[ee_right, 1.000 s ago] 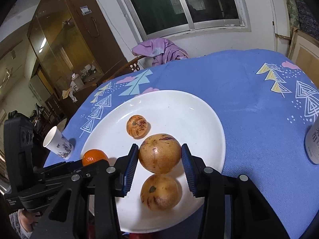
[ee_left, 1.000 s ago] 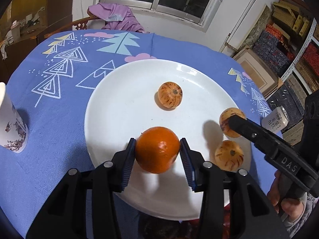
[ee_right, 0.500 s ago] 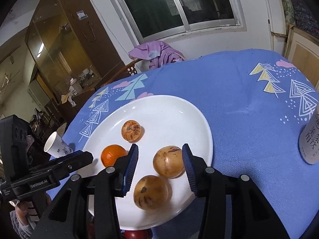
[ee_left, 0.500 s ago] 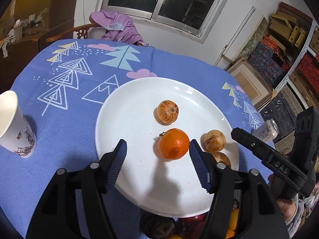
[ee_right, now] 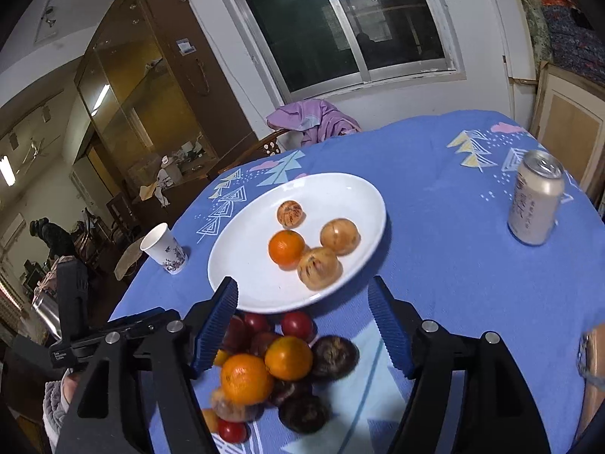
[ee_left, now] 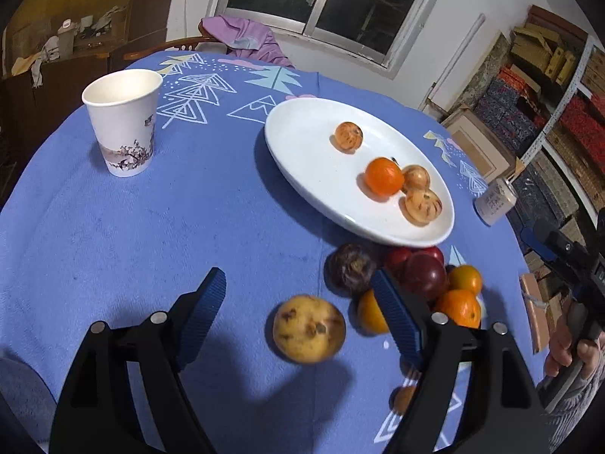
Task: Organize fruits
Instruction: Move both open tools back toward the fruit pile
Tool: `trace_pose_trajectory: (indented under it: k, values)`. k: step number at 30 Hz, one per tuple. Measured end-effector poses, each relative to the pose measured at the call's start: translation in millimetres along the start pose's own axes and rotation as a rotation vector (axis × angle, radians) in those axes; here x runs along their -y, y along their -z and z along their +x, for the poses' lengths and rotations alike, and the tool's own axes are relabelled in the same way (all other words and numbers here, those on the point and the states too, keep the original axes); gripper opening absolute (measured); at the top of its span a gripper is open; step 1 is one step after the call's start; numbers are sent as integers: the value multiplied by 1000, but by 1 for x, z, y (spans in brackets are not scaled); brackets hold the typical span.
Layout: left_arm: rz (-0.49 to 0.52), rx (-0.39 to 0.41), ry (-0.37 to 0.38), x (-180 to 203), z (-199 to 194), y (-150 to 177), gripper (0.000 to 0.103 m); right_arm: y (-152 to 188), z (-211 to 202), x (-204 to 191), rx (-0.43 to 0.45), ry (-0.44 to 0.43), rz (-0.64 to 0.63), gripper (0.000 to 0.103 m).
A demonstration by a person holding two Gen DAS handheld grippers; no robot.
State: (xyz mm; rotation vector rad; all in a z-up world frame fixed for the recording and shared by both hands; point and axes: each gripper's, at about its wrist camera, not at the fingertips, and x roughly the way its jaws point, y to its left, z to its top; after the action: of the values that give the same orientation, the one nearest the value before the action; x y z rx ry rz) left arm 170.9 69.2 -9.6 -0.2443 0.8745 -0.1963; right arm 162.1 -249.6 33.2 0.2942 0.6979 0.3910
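Note:
A white plate (ee_left: 302,151) (ee_right: 257,272) on the blue cloth holds an orange (ee_left: 383,176) (ee_right: 286,246) and three tan speckled fruits (ee_left: 422,205) (ee_right: 339,236). In front of the plate lies a pile of loose fruit: oranges (ee_right: 247,378), red plums (ee_left: 425,274) and dark purple fruits (ee_right: 334,355). My left gripper (ee_left: 297,280) hovers with its jaws opening; a yellow-brown fruit (ee_left: 309,328) lies on the cloth between its fingers, untouched. My right gripper (ee_right: 302,287) hangs over the pile, jaws opening, gripping nothing.
A paper cup (ee_left: 121,121) (ee_right: 164,249) stands left of the plate and a drink can (ee_right: 535,196) to its right. A chair with a purple cloth (ee_right: 314,117) is behind the round table. Stacked boxes (ee_left: 548,75) fill the right wall.
Both grippers let go of their fruit on the plate, the left an orange and the right a tan fruit. They opened and drew back toward the loose pile in front of the plate.

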Motion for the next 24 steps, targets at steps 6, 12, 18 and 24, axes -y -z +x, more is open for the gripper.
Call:
trace_pose_trajectory:
  k: [6, 12, 18, 24]
  values:
    - [49, -41, -25, 4, 3, 28, 79, 15, -1, 28, -42, -23, 103, 72]
    - [131, -38, -88, 16, 12, 34, 79, 14, -3, 32, -35, -29, 122, 75]
    - [234, -6, -195, 33, 19, 38, 77, 16, -2, 27, -41, -27, 107, 77]
    - [221, -2, -151, 29, 17, 36, 48, 19, 3, 17, -54, -26, 59, 77]
